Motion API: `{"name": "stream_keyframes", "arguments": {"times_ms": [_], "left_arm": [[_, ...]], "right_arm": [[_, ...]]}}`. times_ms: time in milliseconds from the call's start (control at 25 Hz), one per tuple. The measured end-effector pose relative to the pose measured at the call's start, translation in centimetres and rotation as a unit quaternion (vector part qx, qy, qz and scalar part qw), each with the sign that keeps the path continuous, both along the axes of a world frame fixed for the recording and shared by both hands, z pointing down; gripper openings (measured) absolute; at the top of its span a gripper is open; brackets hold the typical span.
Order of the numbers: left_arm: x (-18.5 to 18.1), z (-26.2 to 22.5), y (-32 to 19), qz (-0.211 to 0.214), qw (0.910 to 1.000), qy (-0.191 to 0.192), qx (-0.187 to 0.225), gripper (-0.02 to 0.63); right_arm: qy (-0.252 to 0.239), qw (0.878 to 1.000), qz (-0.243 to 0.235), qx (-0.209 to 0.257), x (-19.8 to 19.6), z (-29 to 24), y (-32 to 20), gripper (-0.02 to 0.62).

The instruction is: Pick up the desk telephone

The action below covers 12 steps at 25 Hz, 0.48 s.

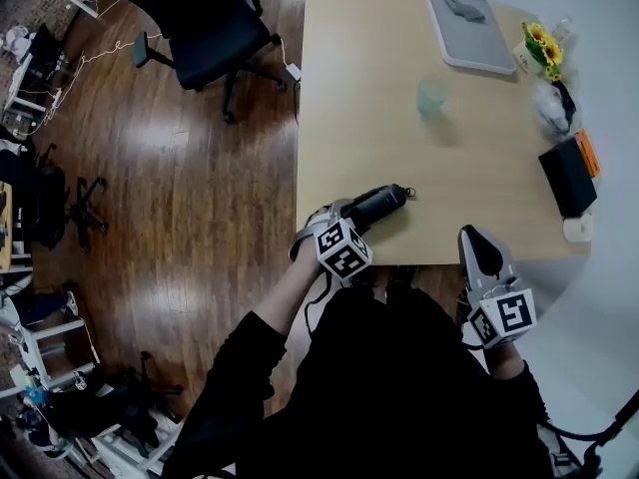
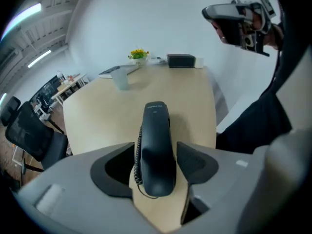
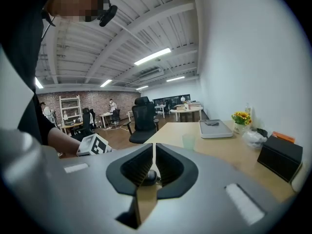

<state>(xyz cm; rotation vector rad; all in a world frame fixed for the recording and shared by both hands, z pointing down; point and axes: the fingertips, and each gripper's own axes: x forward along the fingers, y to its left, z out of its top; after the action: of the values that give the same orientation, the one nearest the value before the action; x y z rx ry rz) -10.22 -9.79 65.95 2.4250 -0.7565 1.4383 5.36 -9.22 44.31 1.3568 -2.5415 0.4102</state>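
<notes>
A black telephone handset point(image 1: 381, 204) lies on the light wooden table point(image 1: 369, 88), close to its near edge. My left gripper point(image 1: 349, 216) points steeply down over the handset's near end. In the left gripper view the handset point(image 2: 157, 145) lies lengthwise between the open jaws, with its coiled cord point(image 2: 137, 155) along its left side. The pads point(image 2: 195, 162) stand either side of it with small gaps. My right gripper point(image 1: 480, 249) hovers at the table's front edge, to the right of the handset. Its jaws point(image 3: 152, 167) are shut with nothing held.
A grey tray point(image 1: 467, 28) lies at the far end of the table, with a translucent cup point(image 1: 432, 96) nearer. Sunflowers point(image 1: 542, 48), a clear bag and a black box point(image 1: 567, 176) line the right edge by the wall. A black office chair point(image 1: 205, 28) stands left of the table.
</notes>
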Motion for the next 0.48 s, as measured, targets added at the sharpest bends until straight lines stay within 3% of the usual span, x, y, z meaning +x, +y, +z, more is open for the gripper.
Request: {"name": "stream_keyframes", "arguments": {"times_ms": [160, 280, 480], "left_arm": [[0.9, 1.4, -0.1, 0.021, 0.9987, -0.019, -0.043, 0.258], [1.4, 2.2, -0.3, 0.038, 0.9971, -0.043, -0.049, 0.258], [2.1, 2.8, -0.7, 0.032, 0.9962, -0.049, -0.064, 0.262]], "right_arm": [[-0.017, 1.000, -0.006, 0.005, 0.6, -0.3, -2.3, 0.020], [-0.024, 1.000, -0.002, -0.004, 1.3, 0.2, -3.5, 0.020], [-0.031, 0.999, 0.001, -0.017, 2.4, 1.4, -4.6, 0.018]]}}
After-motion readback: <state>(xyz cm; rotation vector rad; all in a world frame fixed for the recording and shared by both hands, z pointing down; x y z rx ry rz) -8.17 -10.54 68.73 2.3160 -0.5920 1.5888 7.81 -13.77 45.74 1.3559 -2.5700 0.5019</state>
